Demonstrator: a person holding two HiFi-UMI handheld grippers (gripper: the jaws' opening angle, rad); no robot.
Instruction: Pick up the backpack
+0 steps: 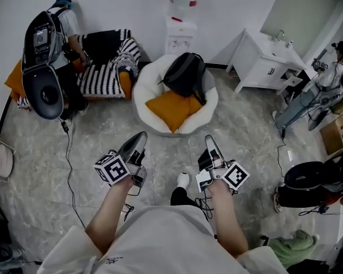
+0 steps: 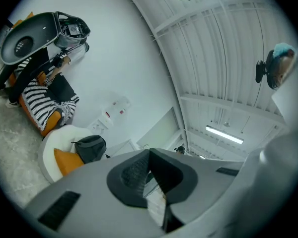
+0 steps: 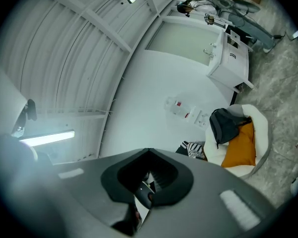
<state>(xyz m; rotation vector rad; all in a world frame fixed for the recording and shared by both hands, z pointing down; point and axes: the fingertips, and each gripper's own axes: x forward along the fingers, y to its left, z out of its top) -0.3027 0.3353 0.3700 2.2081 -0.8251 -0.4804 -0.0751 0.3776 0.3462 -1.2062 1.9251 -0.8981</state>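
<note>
A dark grey backpack (image 1: 186,73) leans upright in a round white chair (image 1: 146,104), behind an orange cushion (image 1: 170,109). It shows small at the left of the left gripper view (image 2: 91,148) and at the right of the right gripper view (image 3: 225,125). My left gripper (image 1: 140,138) and right gripper (image 1: 209,141) are both held out level over the floor, short of the chair, side by side. Each has its jaws shut with nothing between them. Neither touches the backpack.
A striped sofa (image 1: 106,67) with a person (image 1: 68,24) beside it stands at the back left, a white cabinet (image 1: 180,36) behind the chair, a white desk (image 1: 266,61) at the right. Another person (image 1: 326,87) stands far right. Cables (image 1: 68,164) run over the marble floor.
</note>
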